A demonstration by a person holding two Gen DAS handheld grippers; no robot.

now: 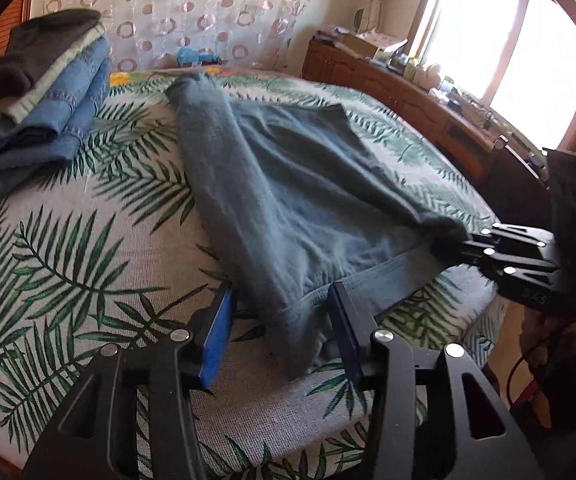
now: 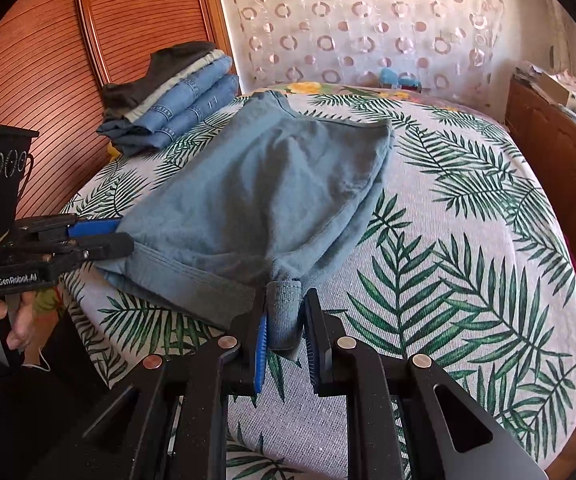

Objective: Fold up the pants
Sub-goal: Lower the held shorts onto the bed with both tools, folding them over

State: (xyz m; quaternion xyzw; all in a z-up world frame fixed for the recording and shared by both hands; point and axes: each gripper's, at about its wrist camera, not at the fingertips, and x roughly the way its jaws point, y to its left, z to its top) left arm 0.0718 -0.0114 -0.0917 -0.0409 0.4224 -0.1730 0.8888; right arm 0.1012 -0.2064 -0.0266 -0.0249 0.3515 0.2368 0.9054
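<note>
— What's over on your left?

— A stack of folded clothes [image 2: 172, 96], jeans with darker things on top, sitting on the leaf-print bedspread [image 2: 468, 240] by the wooden headboard [image 2: 48, 60]. Just beside it, the blue-grey pants [image 2: 272, 192] lie across the bed, folded over, with the waistband at the near edge toward me.

— And your left tongs [image 1: 280, 320]?

— Released. The jaws stand apart with the corner of the waistband lying loose between them; the pads [image 1: 218, 334] aren't pressing on it. From the other side you can see my hand [image 2: 0, 320] on the handle.

— The right tongs [image 2: 284, 336]?

— Clenched on the pants. A bunched bit of the waistband's other corner is pinched between the blue pads, lifted a little off the bedspread.

— Further right?

— A wooden cabinet [image 1: 388, 80] along the wall, cluttered on top, under a bright window [image 1: 508, 48].
</note>
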